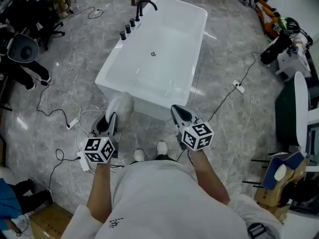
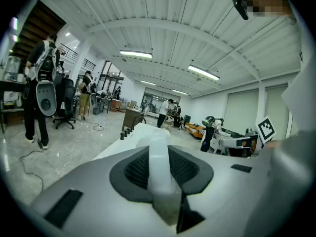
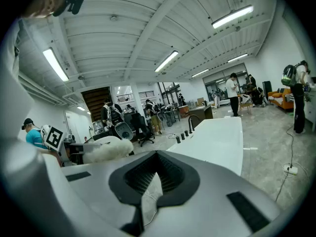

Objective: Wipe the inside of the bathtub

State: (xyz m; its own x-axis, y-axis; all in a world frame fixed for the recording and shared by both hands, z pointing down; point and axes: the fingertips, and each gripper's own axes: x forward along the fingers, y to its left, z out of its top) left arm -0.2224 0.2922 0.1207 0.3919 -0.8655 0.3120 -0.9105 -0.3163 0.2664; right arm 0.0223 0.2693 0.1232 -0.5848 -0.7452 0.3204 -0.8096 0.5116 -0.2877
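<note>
Head view shows your left gripper point(image 1: 112, 117) pinching a fluffy white cloth point(image 1: 121, 105) just outside the near end of the white bathtub point(image 1: 154, 108), while your right gripper point(image 1: 177, 111), jaws pressed together on nothing, hangs beside that same end.

White tub on grey veined stone.
The bathtub point(image 1: 164, 44) is plain glossy white, with a black faucet point(image 1: 145, 6) and black knobs point(image 1: 128, 28) on its left rim. The floor point(image 1: 229, 44) is grey marble with pale veining, crossed by white and black cables point(image 1: 73, 91). The left claw point(image 1: 111, 118) and right claw point(image 1: 178, 111) are grey with black ribbed pads, and their marker cubes point(image 1: 99, 150) are white with black square patterns. The fluffy duster point(image 1: 121, 105) is white, its handle point(image 2: 159, 167) milky and translucent. The person's shirt point(image 1: 159, 198) is white.
</note>
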